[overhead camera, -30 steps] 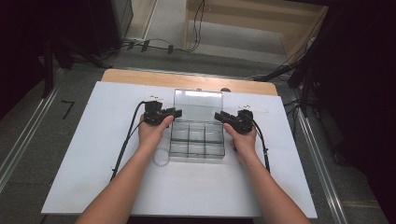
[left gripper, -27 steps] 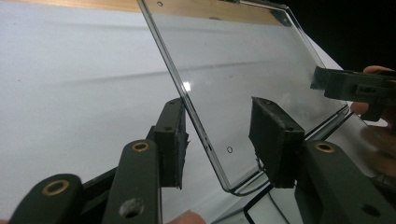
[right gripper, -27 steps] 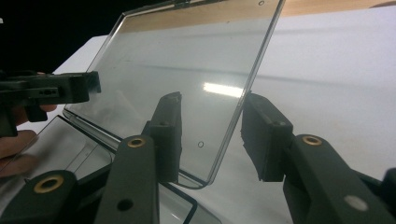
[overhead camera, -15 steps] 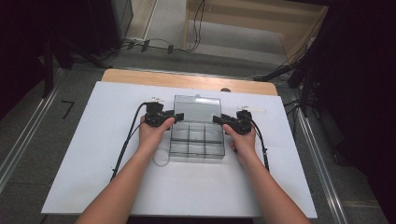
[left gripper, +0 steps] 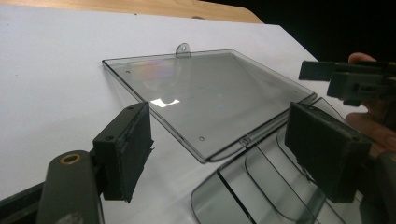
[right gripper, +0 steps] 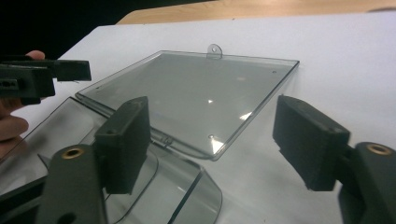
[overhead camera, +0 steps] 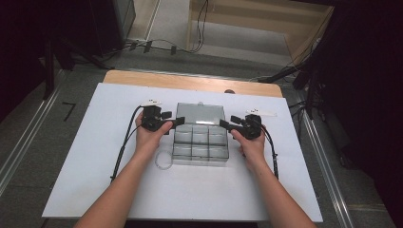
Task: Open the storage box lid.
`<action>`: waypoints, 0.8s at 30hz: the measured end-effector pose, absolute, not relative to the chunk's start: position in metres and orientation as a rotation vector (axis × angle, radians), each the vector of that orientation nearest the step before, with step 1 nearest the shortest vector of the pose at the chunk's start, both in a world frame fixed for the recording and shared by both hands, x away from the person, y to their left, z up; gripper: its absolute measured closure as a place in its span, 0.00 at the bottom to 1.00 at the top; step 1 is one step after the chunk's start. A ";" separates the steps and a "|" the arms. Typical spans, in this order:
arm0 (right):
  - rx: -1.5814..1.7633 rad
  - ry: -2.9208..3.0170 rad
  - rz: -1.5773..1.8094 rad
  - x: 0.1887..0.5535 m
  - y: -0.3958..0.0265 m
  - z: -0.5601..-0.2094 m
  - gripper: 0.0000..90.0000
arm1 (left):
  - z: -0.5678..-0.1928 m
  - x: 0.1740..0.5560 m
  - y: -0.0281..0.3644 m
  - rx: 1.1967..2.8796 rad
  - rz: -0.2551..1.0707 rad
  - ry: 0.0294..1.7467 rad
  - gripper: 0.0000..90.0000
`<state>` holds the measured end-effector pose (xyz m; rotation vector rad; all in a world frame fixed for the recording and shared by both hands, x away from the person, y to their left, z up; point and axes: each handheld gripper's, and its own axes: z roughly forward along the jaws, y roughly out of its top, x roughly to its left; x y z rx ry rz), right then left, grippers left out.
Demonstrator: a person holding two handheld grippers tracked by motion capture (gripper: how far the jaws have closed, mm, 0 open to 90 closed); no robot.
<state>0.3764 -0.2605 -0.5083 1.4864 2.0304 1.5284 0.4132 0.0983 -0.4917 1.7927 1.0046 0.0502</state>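
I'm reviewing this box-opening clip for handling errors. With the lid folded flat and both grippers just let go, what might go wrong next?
1. The left gripper and right gripper, whose jaws have just been opening with nothing gripped, flank the hinge, so a careless move may knock the clear lid or shift the compartment box.
2. The small ring lies beside the box under the left hand and may get swept away.

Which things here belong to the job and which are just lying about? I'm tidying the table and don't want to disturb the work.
In the job:
clear compartment box
its lid, swung open and lying flat
left gripper and right gripper, jaws just opened, nothing between them

Lying about:
small clear ring beside the box
white sheet covering the table
cables on the floor
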 end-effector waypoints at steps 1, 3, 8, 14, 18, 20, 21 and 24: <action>1.481 2.026 1.522 0.374 -0.261 -0.506 0.22 | -0.490 0.411 0.100 1.796 0.053 0.991 0.19; 1.469 2.024 1.508 0.369 -0.262 -0.503 0.18 | -0.488 0.407 0.102 1.791 0.056 0.976 0.14; 1.416 2.021 1.514 0.354 -0.264 -0.496 0.15 | -0.481 0.396 0.108 1.777 0.046 0.937 0.06; 1.345 2.033 1.510 0.337 -0.265 -0.488 0.08 | -0.471 0.382 0.114 1.767 0.048 0.879 0.01; 1.299 2.039 1.527 0.327 -0.268 -0.485 0.02 | -0.467 0.373 0.119 1.784 0.053 0.866 0.00; 1.279 2.047 1.525 0.323 -0.269 -0.484 0.01 | -0.467 0.369 0.120 1.785 0.049 0.861 0.00; 1.269 2.045 1.523 0.320 -0.269 -0.483 0.01 | -0.467 0.366 0.121 1.787 0.057 0.859 0.00; 1.241 2.039 1.522 0.314 -0.271 -0.481 0.01 | -0.466 0.361 0.123 1.782 0.063 0.853 0.00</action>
